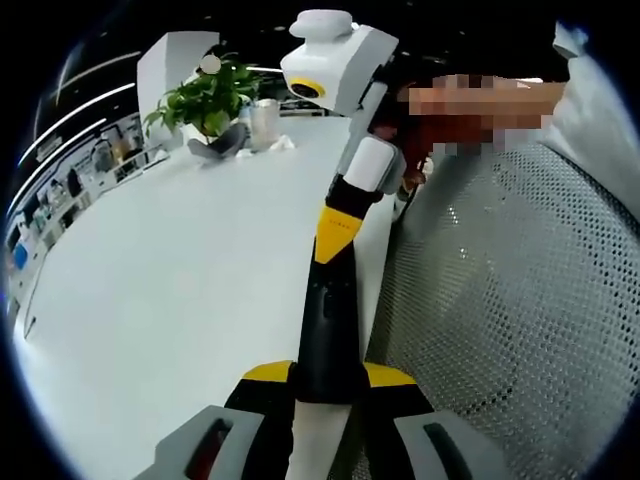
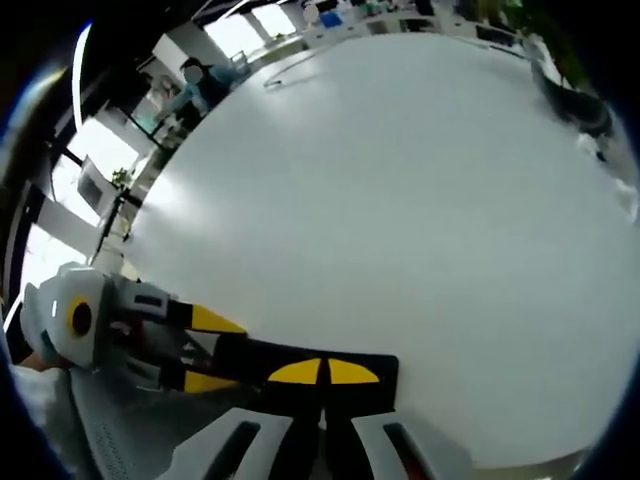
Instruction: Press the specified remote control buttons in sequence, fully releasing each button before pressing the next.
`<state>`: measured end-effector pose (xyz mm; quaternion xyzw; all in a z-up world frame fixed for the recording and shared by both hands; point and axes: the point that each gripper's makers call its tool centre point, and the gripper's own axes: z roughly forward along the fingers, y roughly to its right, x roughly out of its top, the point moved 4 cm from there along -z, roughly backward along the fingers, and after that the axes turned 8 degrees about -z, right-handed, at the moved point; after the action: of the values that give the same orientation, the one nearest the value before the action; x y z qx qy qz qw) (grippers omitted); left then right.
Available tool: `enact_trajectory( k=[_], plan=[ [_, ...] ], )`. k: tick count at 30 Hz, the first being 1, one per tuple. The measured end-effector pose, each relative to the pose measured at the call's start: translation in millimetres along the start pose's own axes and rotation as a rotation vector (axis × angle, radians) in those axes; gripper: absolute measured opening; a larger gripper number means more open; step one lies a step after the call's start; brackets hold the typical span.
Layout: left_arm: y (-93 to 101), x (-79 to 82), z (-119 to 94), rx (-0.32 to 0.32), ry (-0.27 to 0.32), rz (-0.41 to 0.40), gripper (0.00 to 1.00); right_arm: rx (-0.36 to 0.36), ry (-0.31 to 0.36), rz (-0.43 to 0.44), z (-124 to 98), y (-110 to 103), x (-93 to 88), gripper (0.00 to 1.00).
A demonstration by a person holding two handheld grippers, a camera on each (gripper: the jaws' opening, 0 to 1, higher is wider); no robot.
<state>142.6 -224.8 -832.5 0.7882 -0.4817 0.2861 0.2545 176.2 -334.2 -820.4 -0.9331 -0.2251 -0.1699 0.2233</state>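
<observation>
A long black remote control (image 1: 325,320) runs forward from my left gripper (image 1: 328,375), whose yellow-tipped jaws are shut on its near end. My right gripper (image 1: 335,228) comes down from the top of the left gripper view, jaws shut together, its yellow tips on the far end of the remote. In the right gripper view the shut right gripper (image 2: 325,372) lies over the remote (image 2: 255,355), and the left gripper (image 2: 205,350) holds it from the left. The buttons are hidden.
A wide white table (image 1: 180,280) lies under both grippers. At its far end stand a potted plant (image 1: 205,100) and a glass cup (image 1: 265,125). A grey mesh chair back (image 1: 500,300) and a person's sleeve (image 1: 600,110) are at the right.
</observation>
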Motion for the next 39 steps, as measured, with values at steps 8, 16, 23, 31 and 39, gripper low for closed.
enact_trajectory(
  k=[8,16,23,31,39],
  plan=[
    [0.0,-0.1,0.1,0.000,-0.003,0.005,0.24,-0.029,-0.004,-0.046,0.2,-1.9,0.0,0.00],
    [0.2,0.3,-0.3,-0.002,-0.003,0.009,0.24,-0.037,-0.065,-0.002,1.7,-1.8,3.5,0.00],
    [0.3,0.1,-0.2,0.000,-0.004,0.014,0.24,-0.001,0.005,0.047,-1.6,1.2,-0.5,0.00],
    [0.8,-0.1,-0.1,0.005,-0.006,0.027,0.24,0.004,-0.020,0.062,-2.0,0.2,1.4,0.00],
    [0.9,-0.2,-0.2,0.005,-0.006,0.030,0.24,0.022,-0.049,0.033,-1.6,-5.7,-2.2,0.00]
  ],
)
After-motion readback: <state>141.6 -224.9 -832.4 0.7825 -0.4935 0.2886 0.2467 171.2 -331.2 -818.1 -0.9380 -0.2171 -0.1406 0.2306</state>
